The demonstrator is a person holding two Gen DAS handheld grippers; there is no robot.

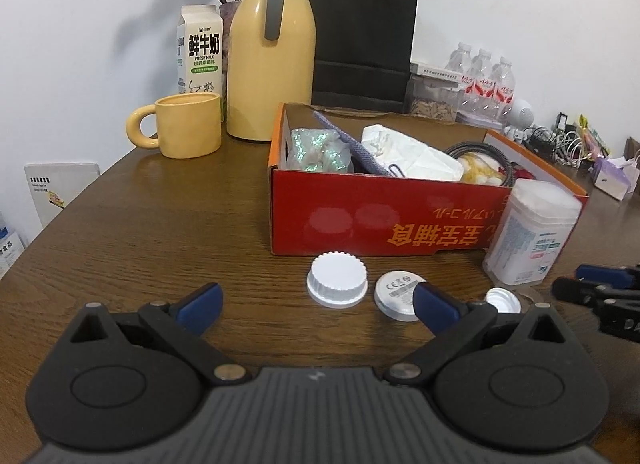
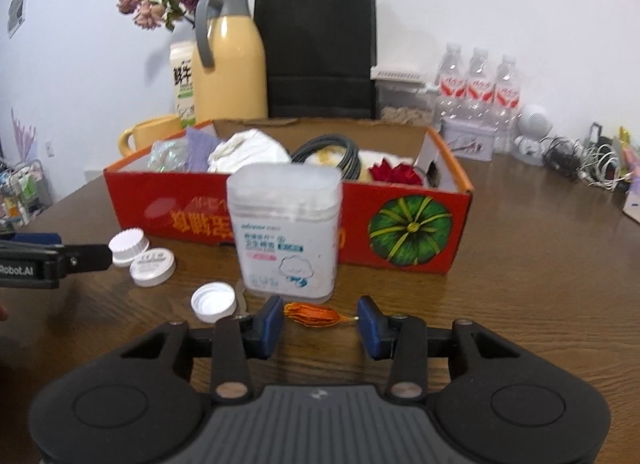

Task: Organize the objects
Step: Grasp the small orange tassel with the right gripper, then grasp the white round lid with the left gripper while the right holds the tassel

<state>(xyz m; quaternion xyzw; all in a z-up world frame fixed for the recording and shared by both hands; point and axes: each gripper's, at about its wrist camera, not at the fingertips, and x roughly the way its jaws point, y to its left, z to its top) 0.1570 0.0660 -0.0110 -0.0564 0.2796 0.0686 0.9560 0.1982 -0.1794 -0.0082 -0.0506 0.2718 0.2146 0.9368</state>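
A dark brown wood-grain table fills both views, backed by a plain white wall. Beyond both claws stands a red cardboard box, open-topped and crowded with a white crumpled cloth, a coiled grey cable and a red flower; the rest of its contents are too jumbled to name. Behind the box stand a yellow jug, a yellow mug, a milk carton, dried flowers, a black paper bag and three water bottles. A tangle of cables at the far right edge is too small to sort out.

The right gripper has its blue pads part-way in, on either side of a small orange folded-paper piece lying on the table. The left pad sits at its end; whether the right pad touches the thin tip cannot be told. Straight ahead of this claw, just past the paper piece, stands a white plastic container. To its left lies an upturned white bottle cap.

The left gripper is spread wide and holds nothing. Ahead, between its pads, rests a ribbed white lid, and just right of that a flat white disc, partly covered by the right pad. The print on the disc is unreadable.
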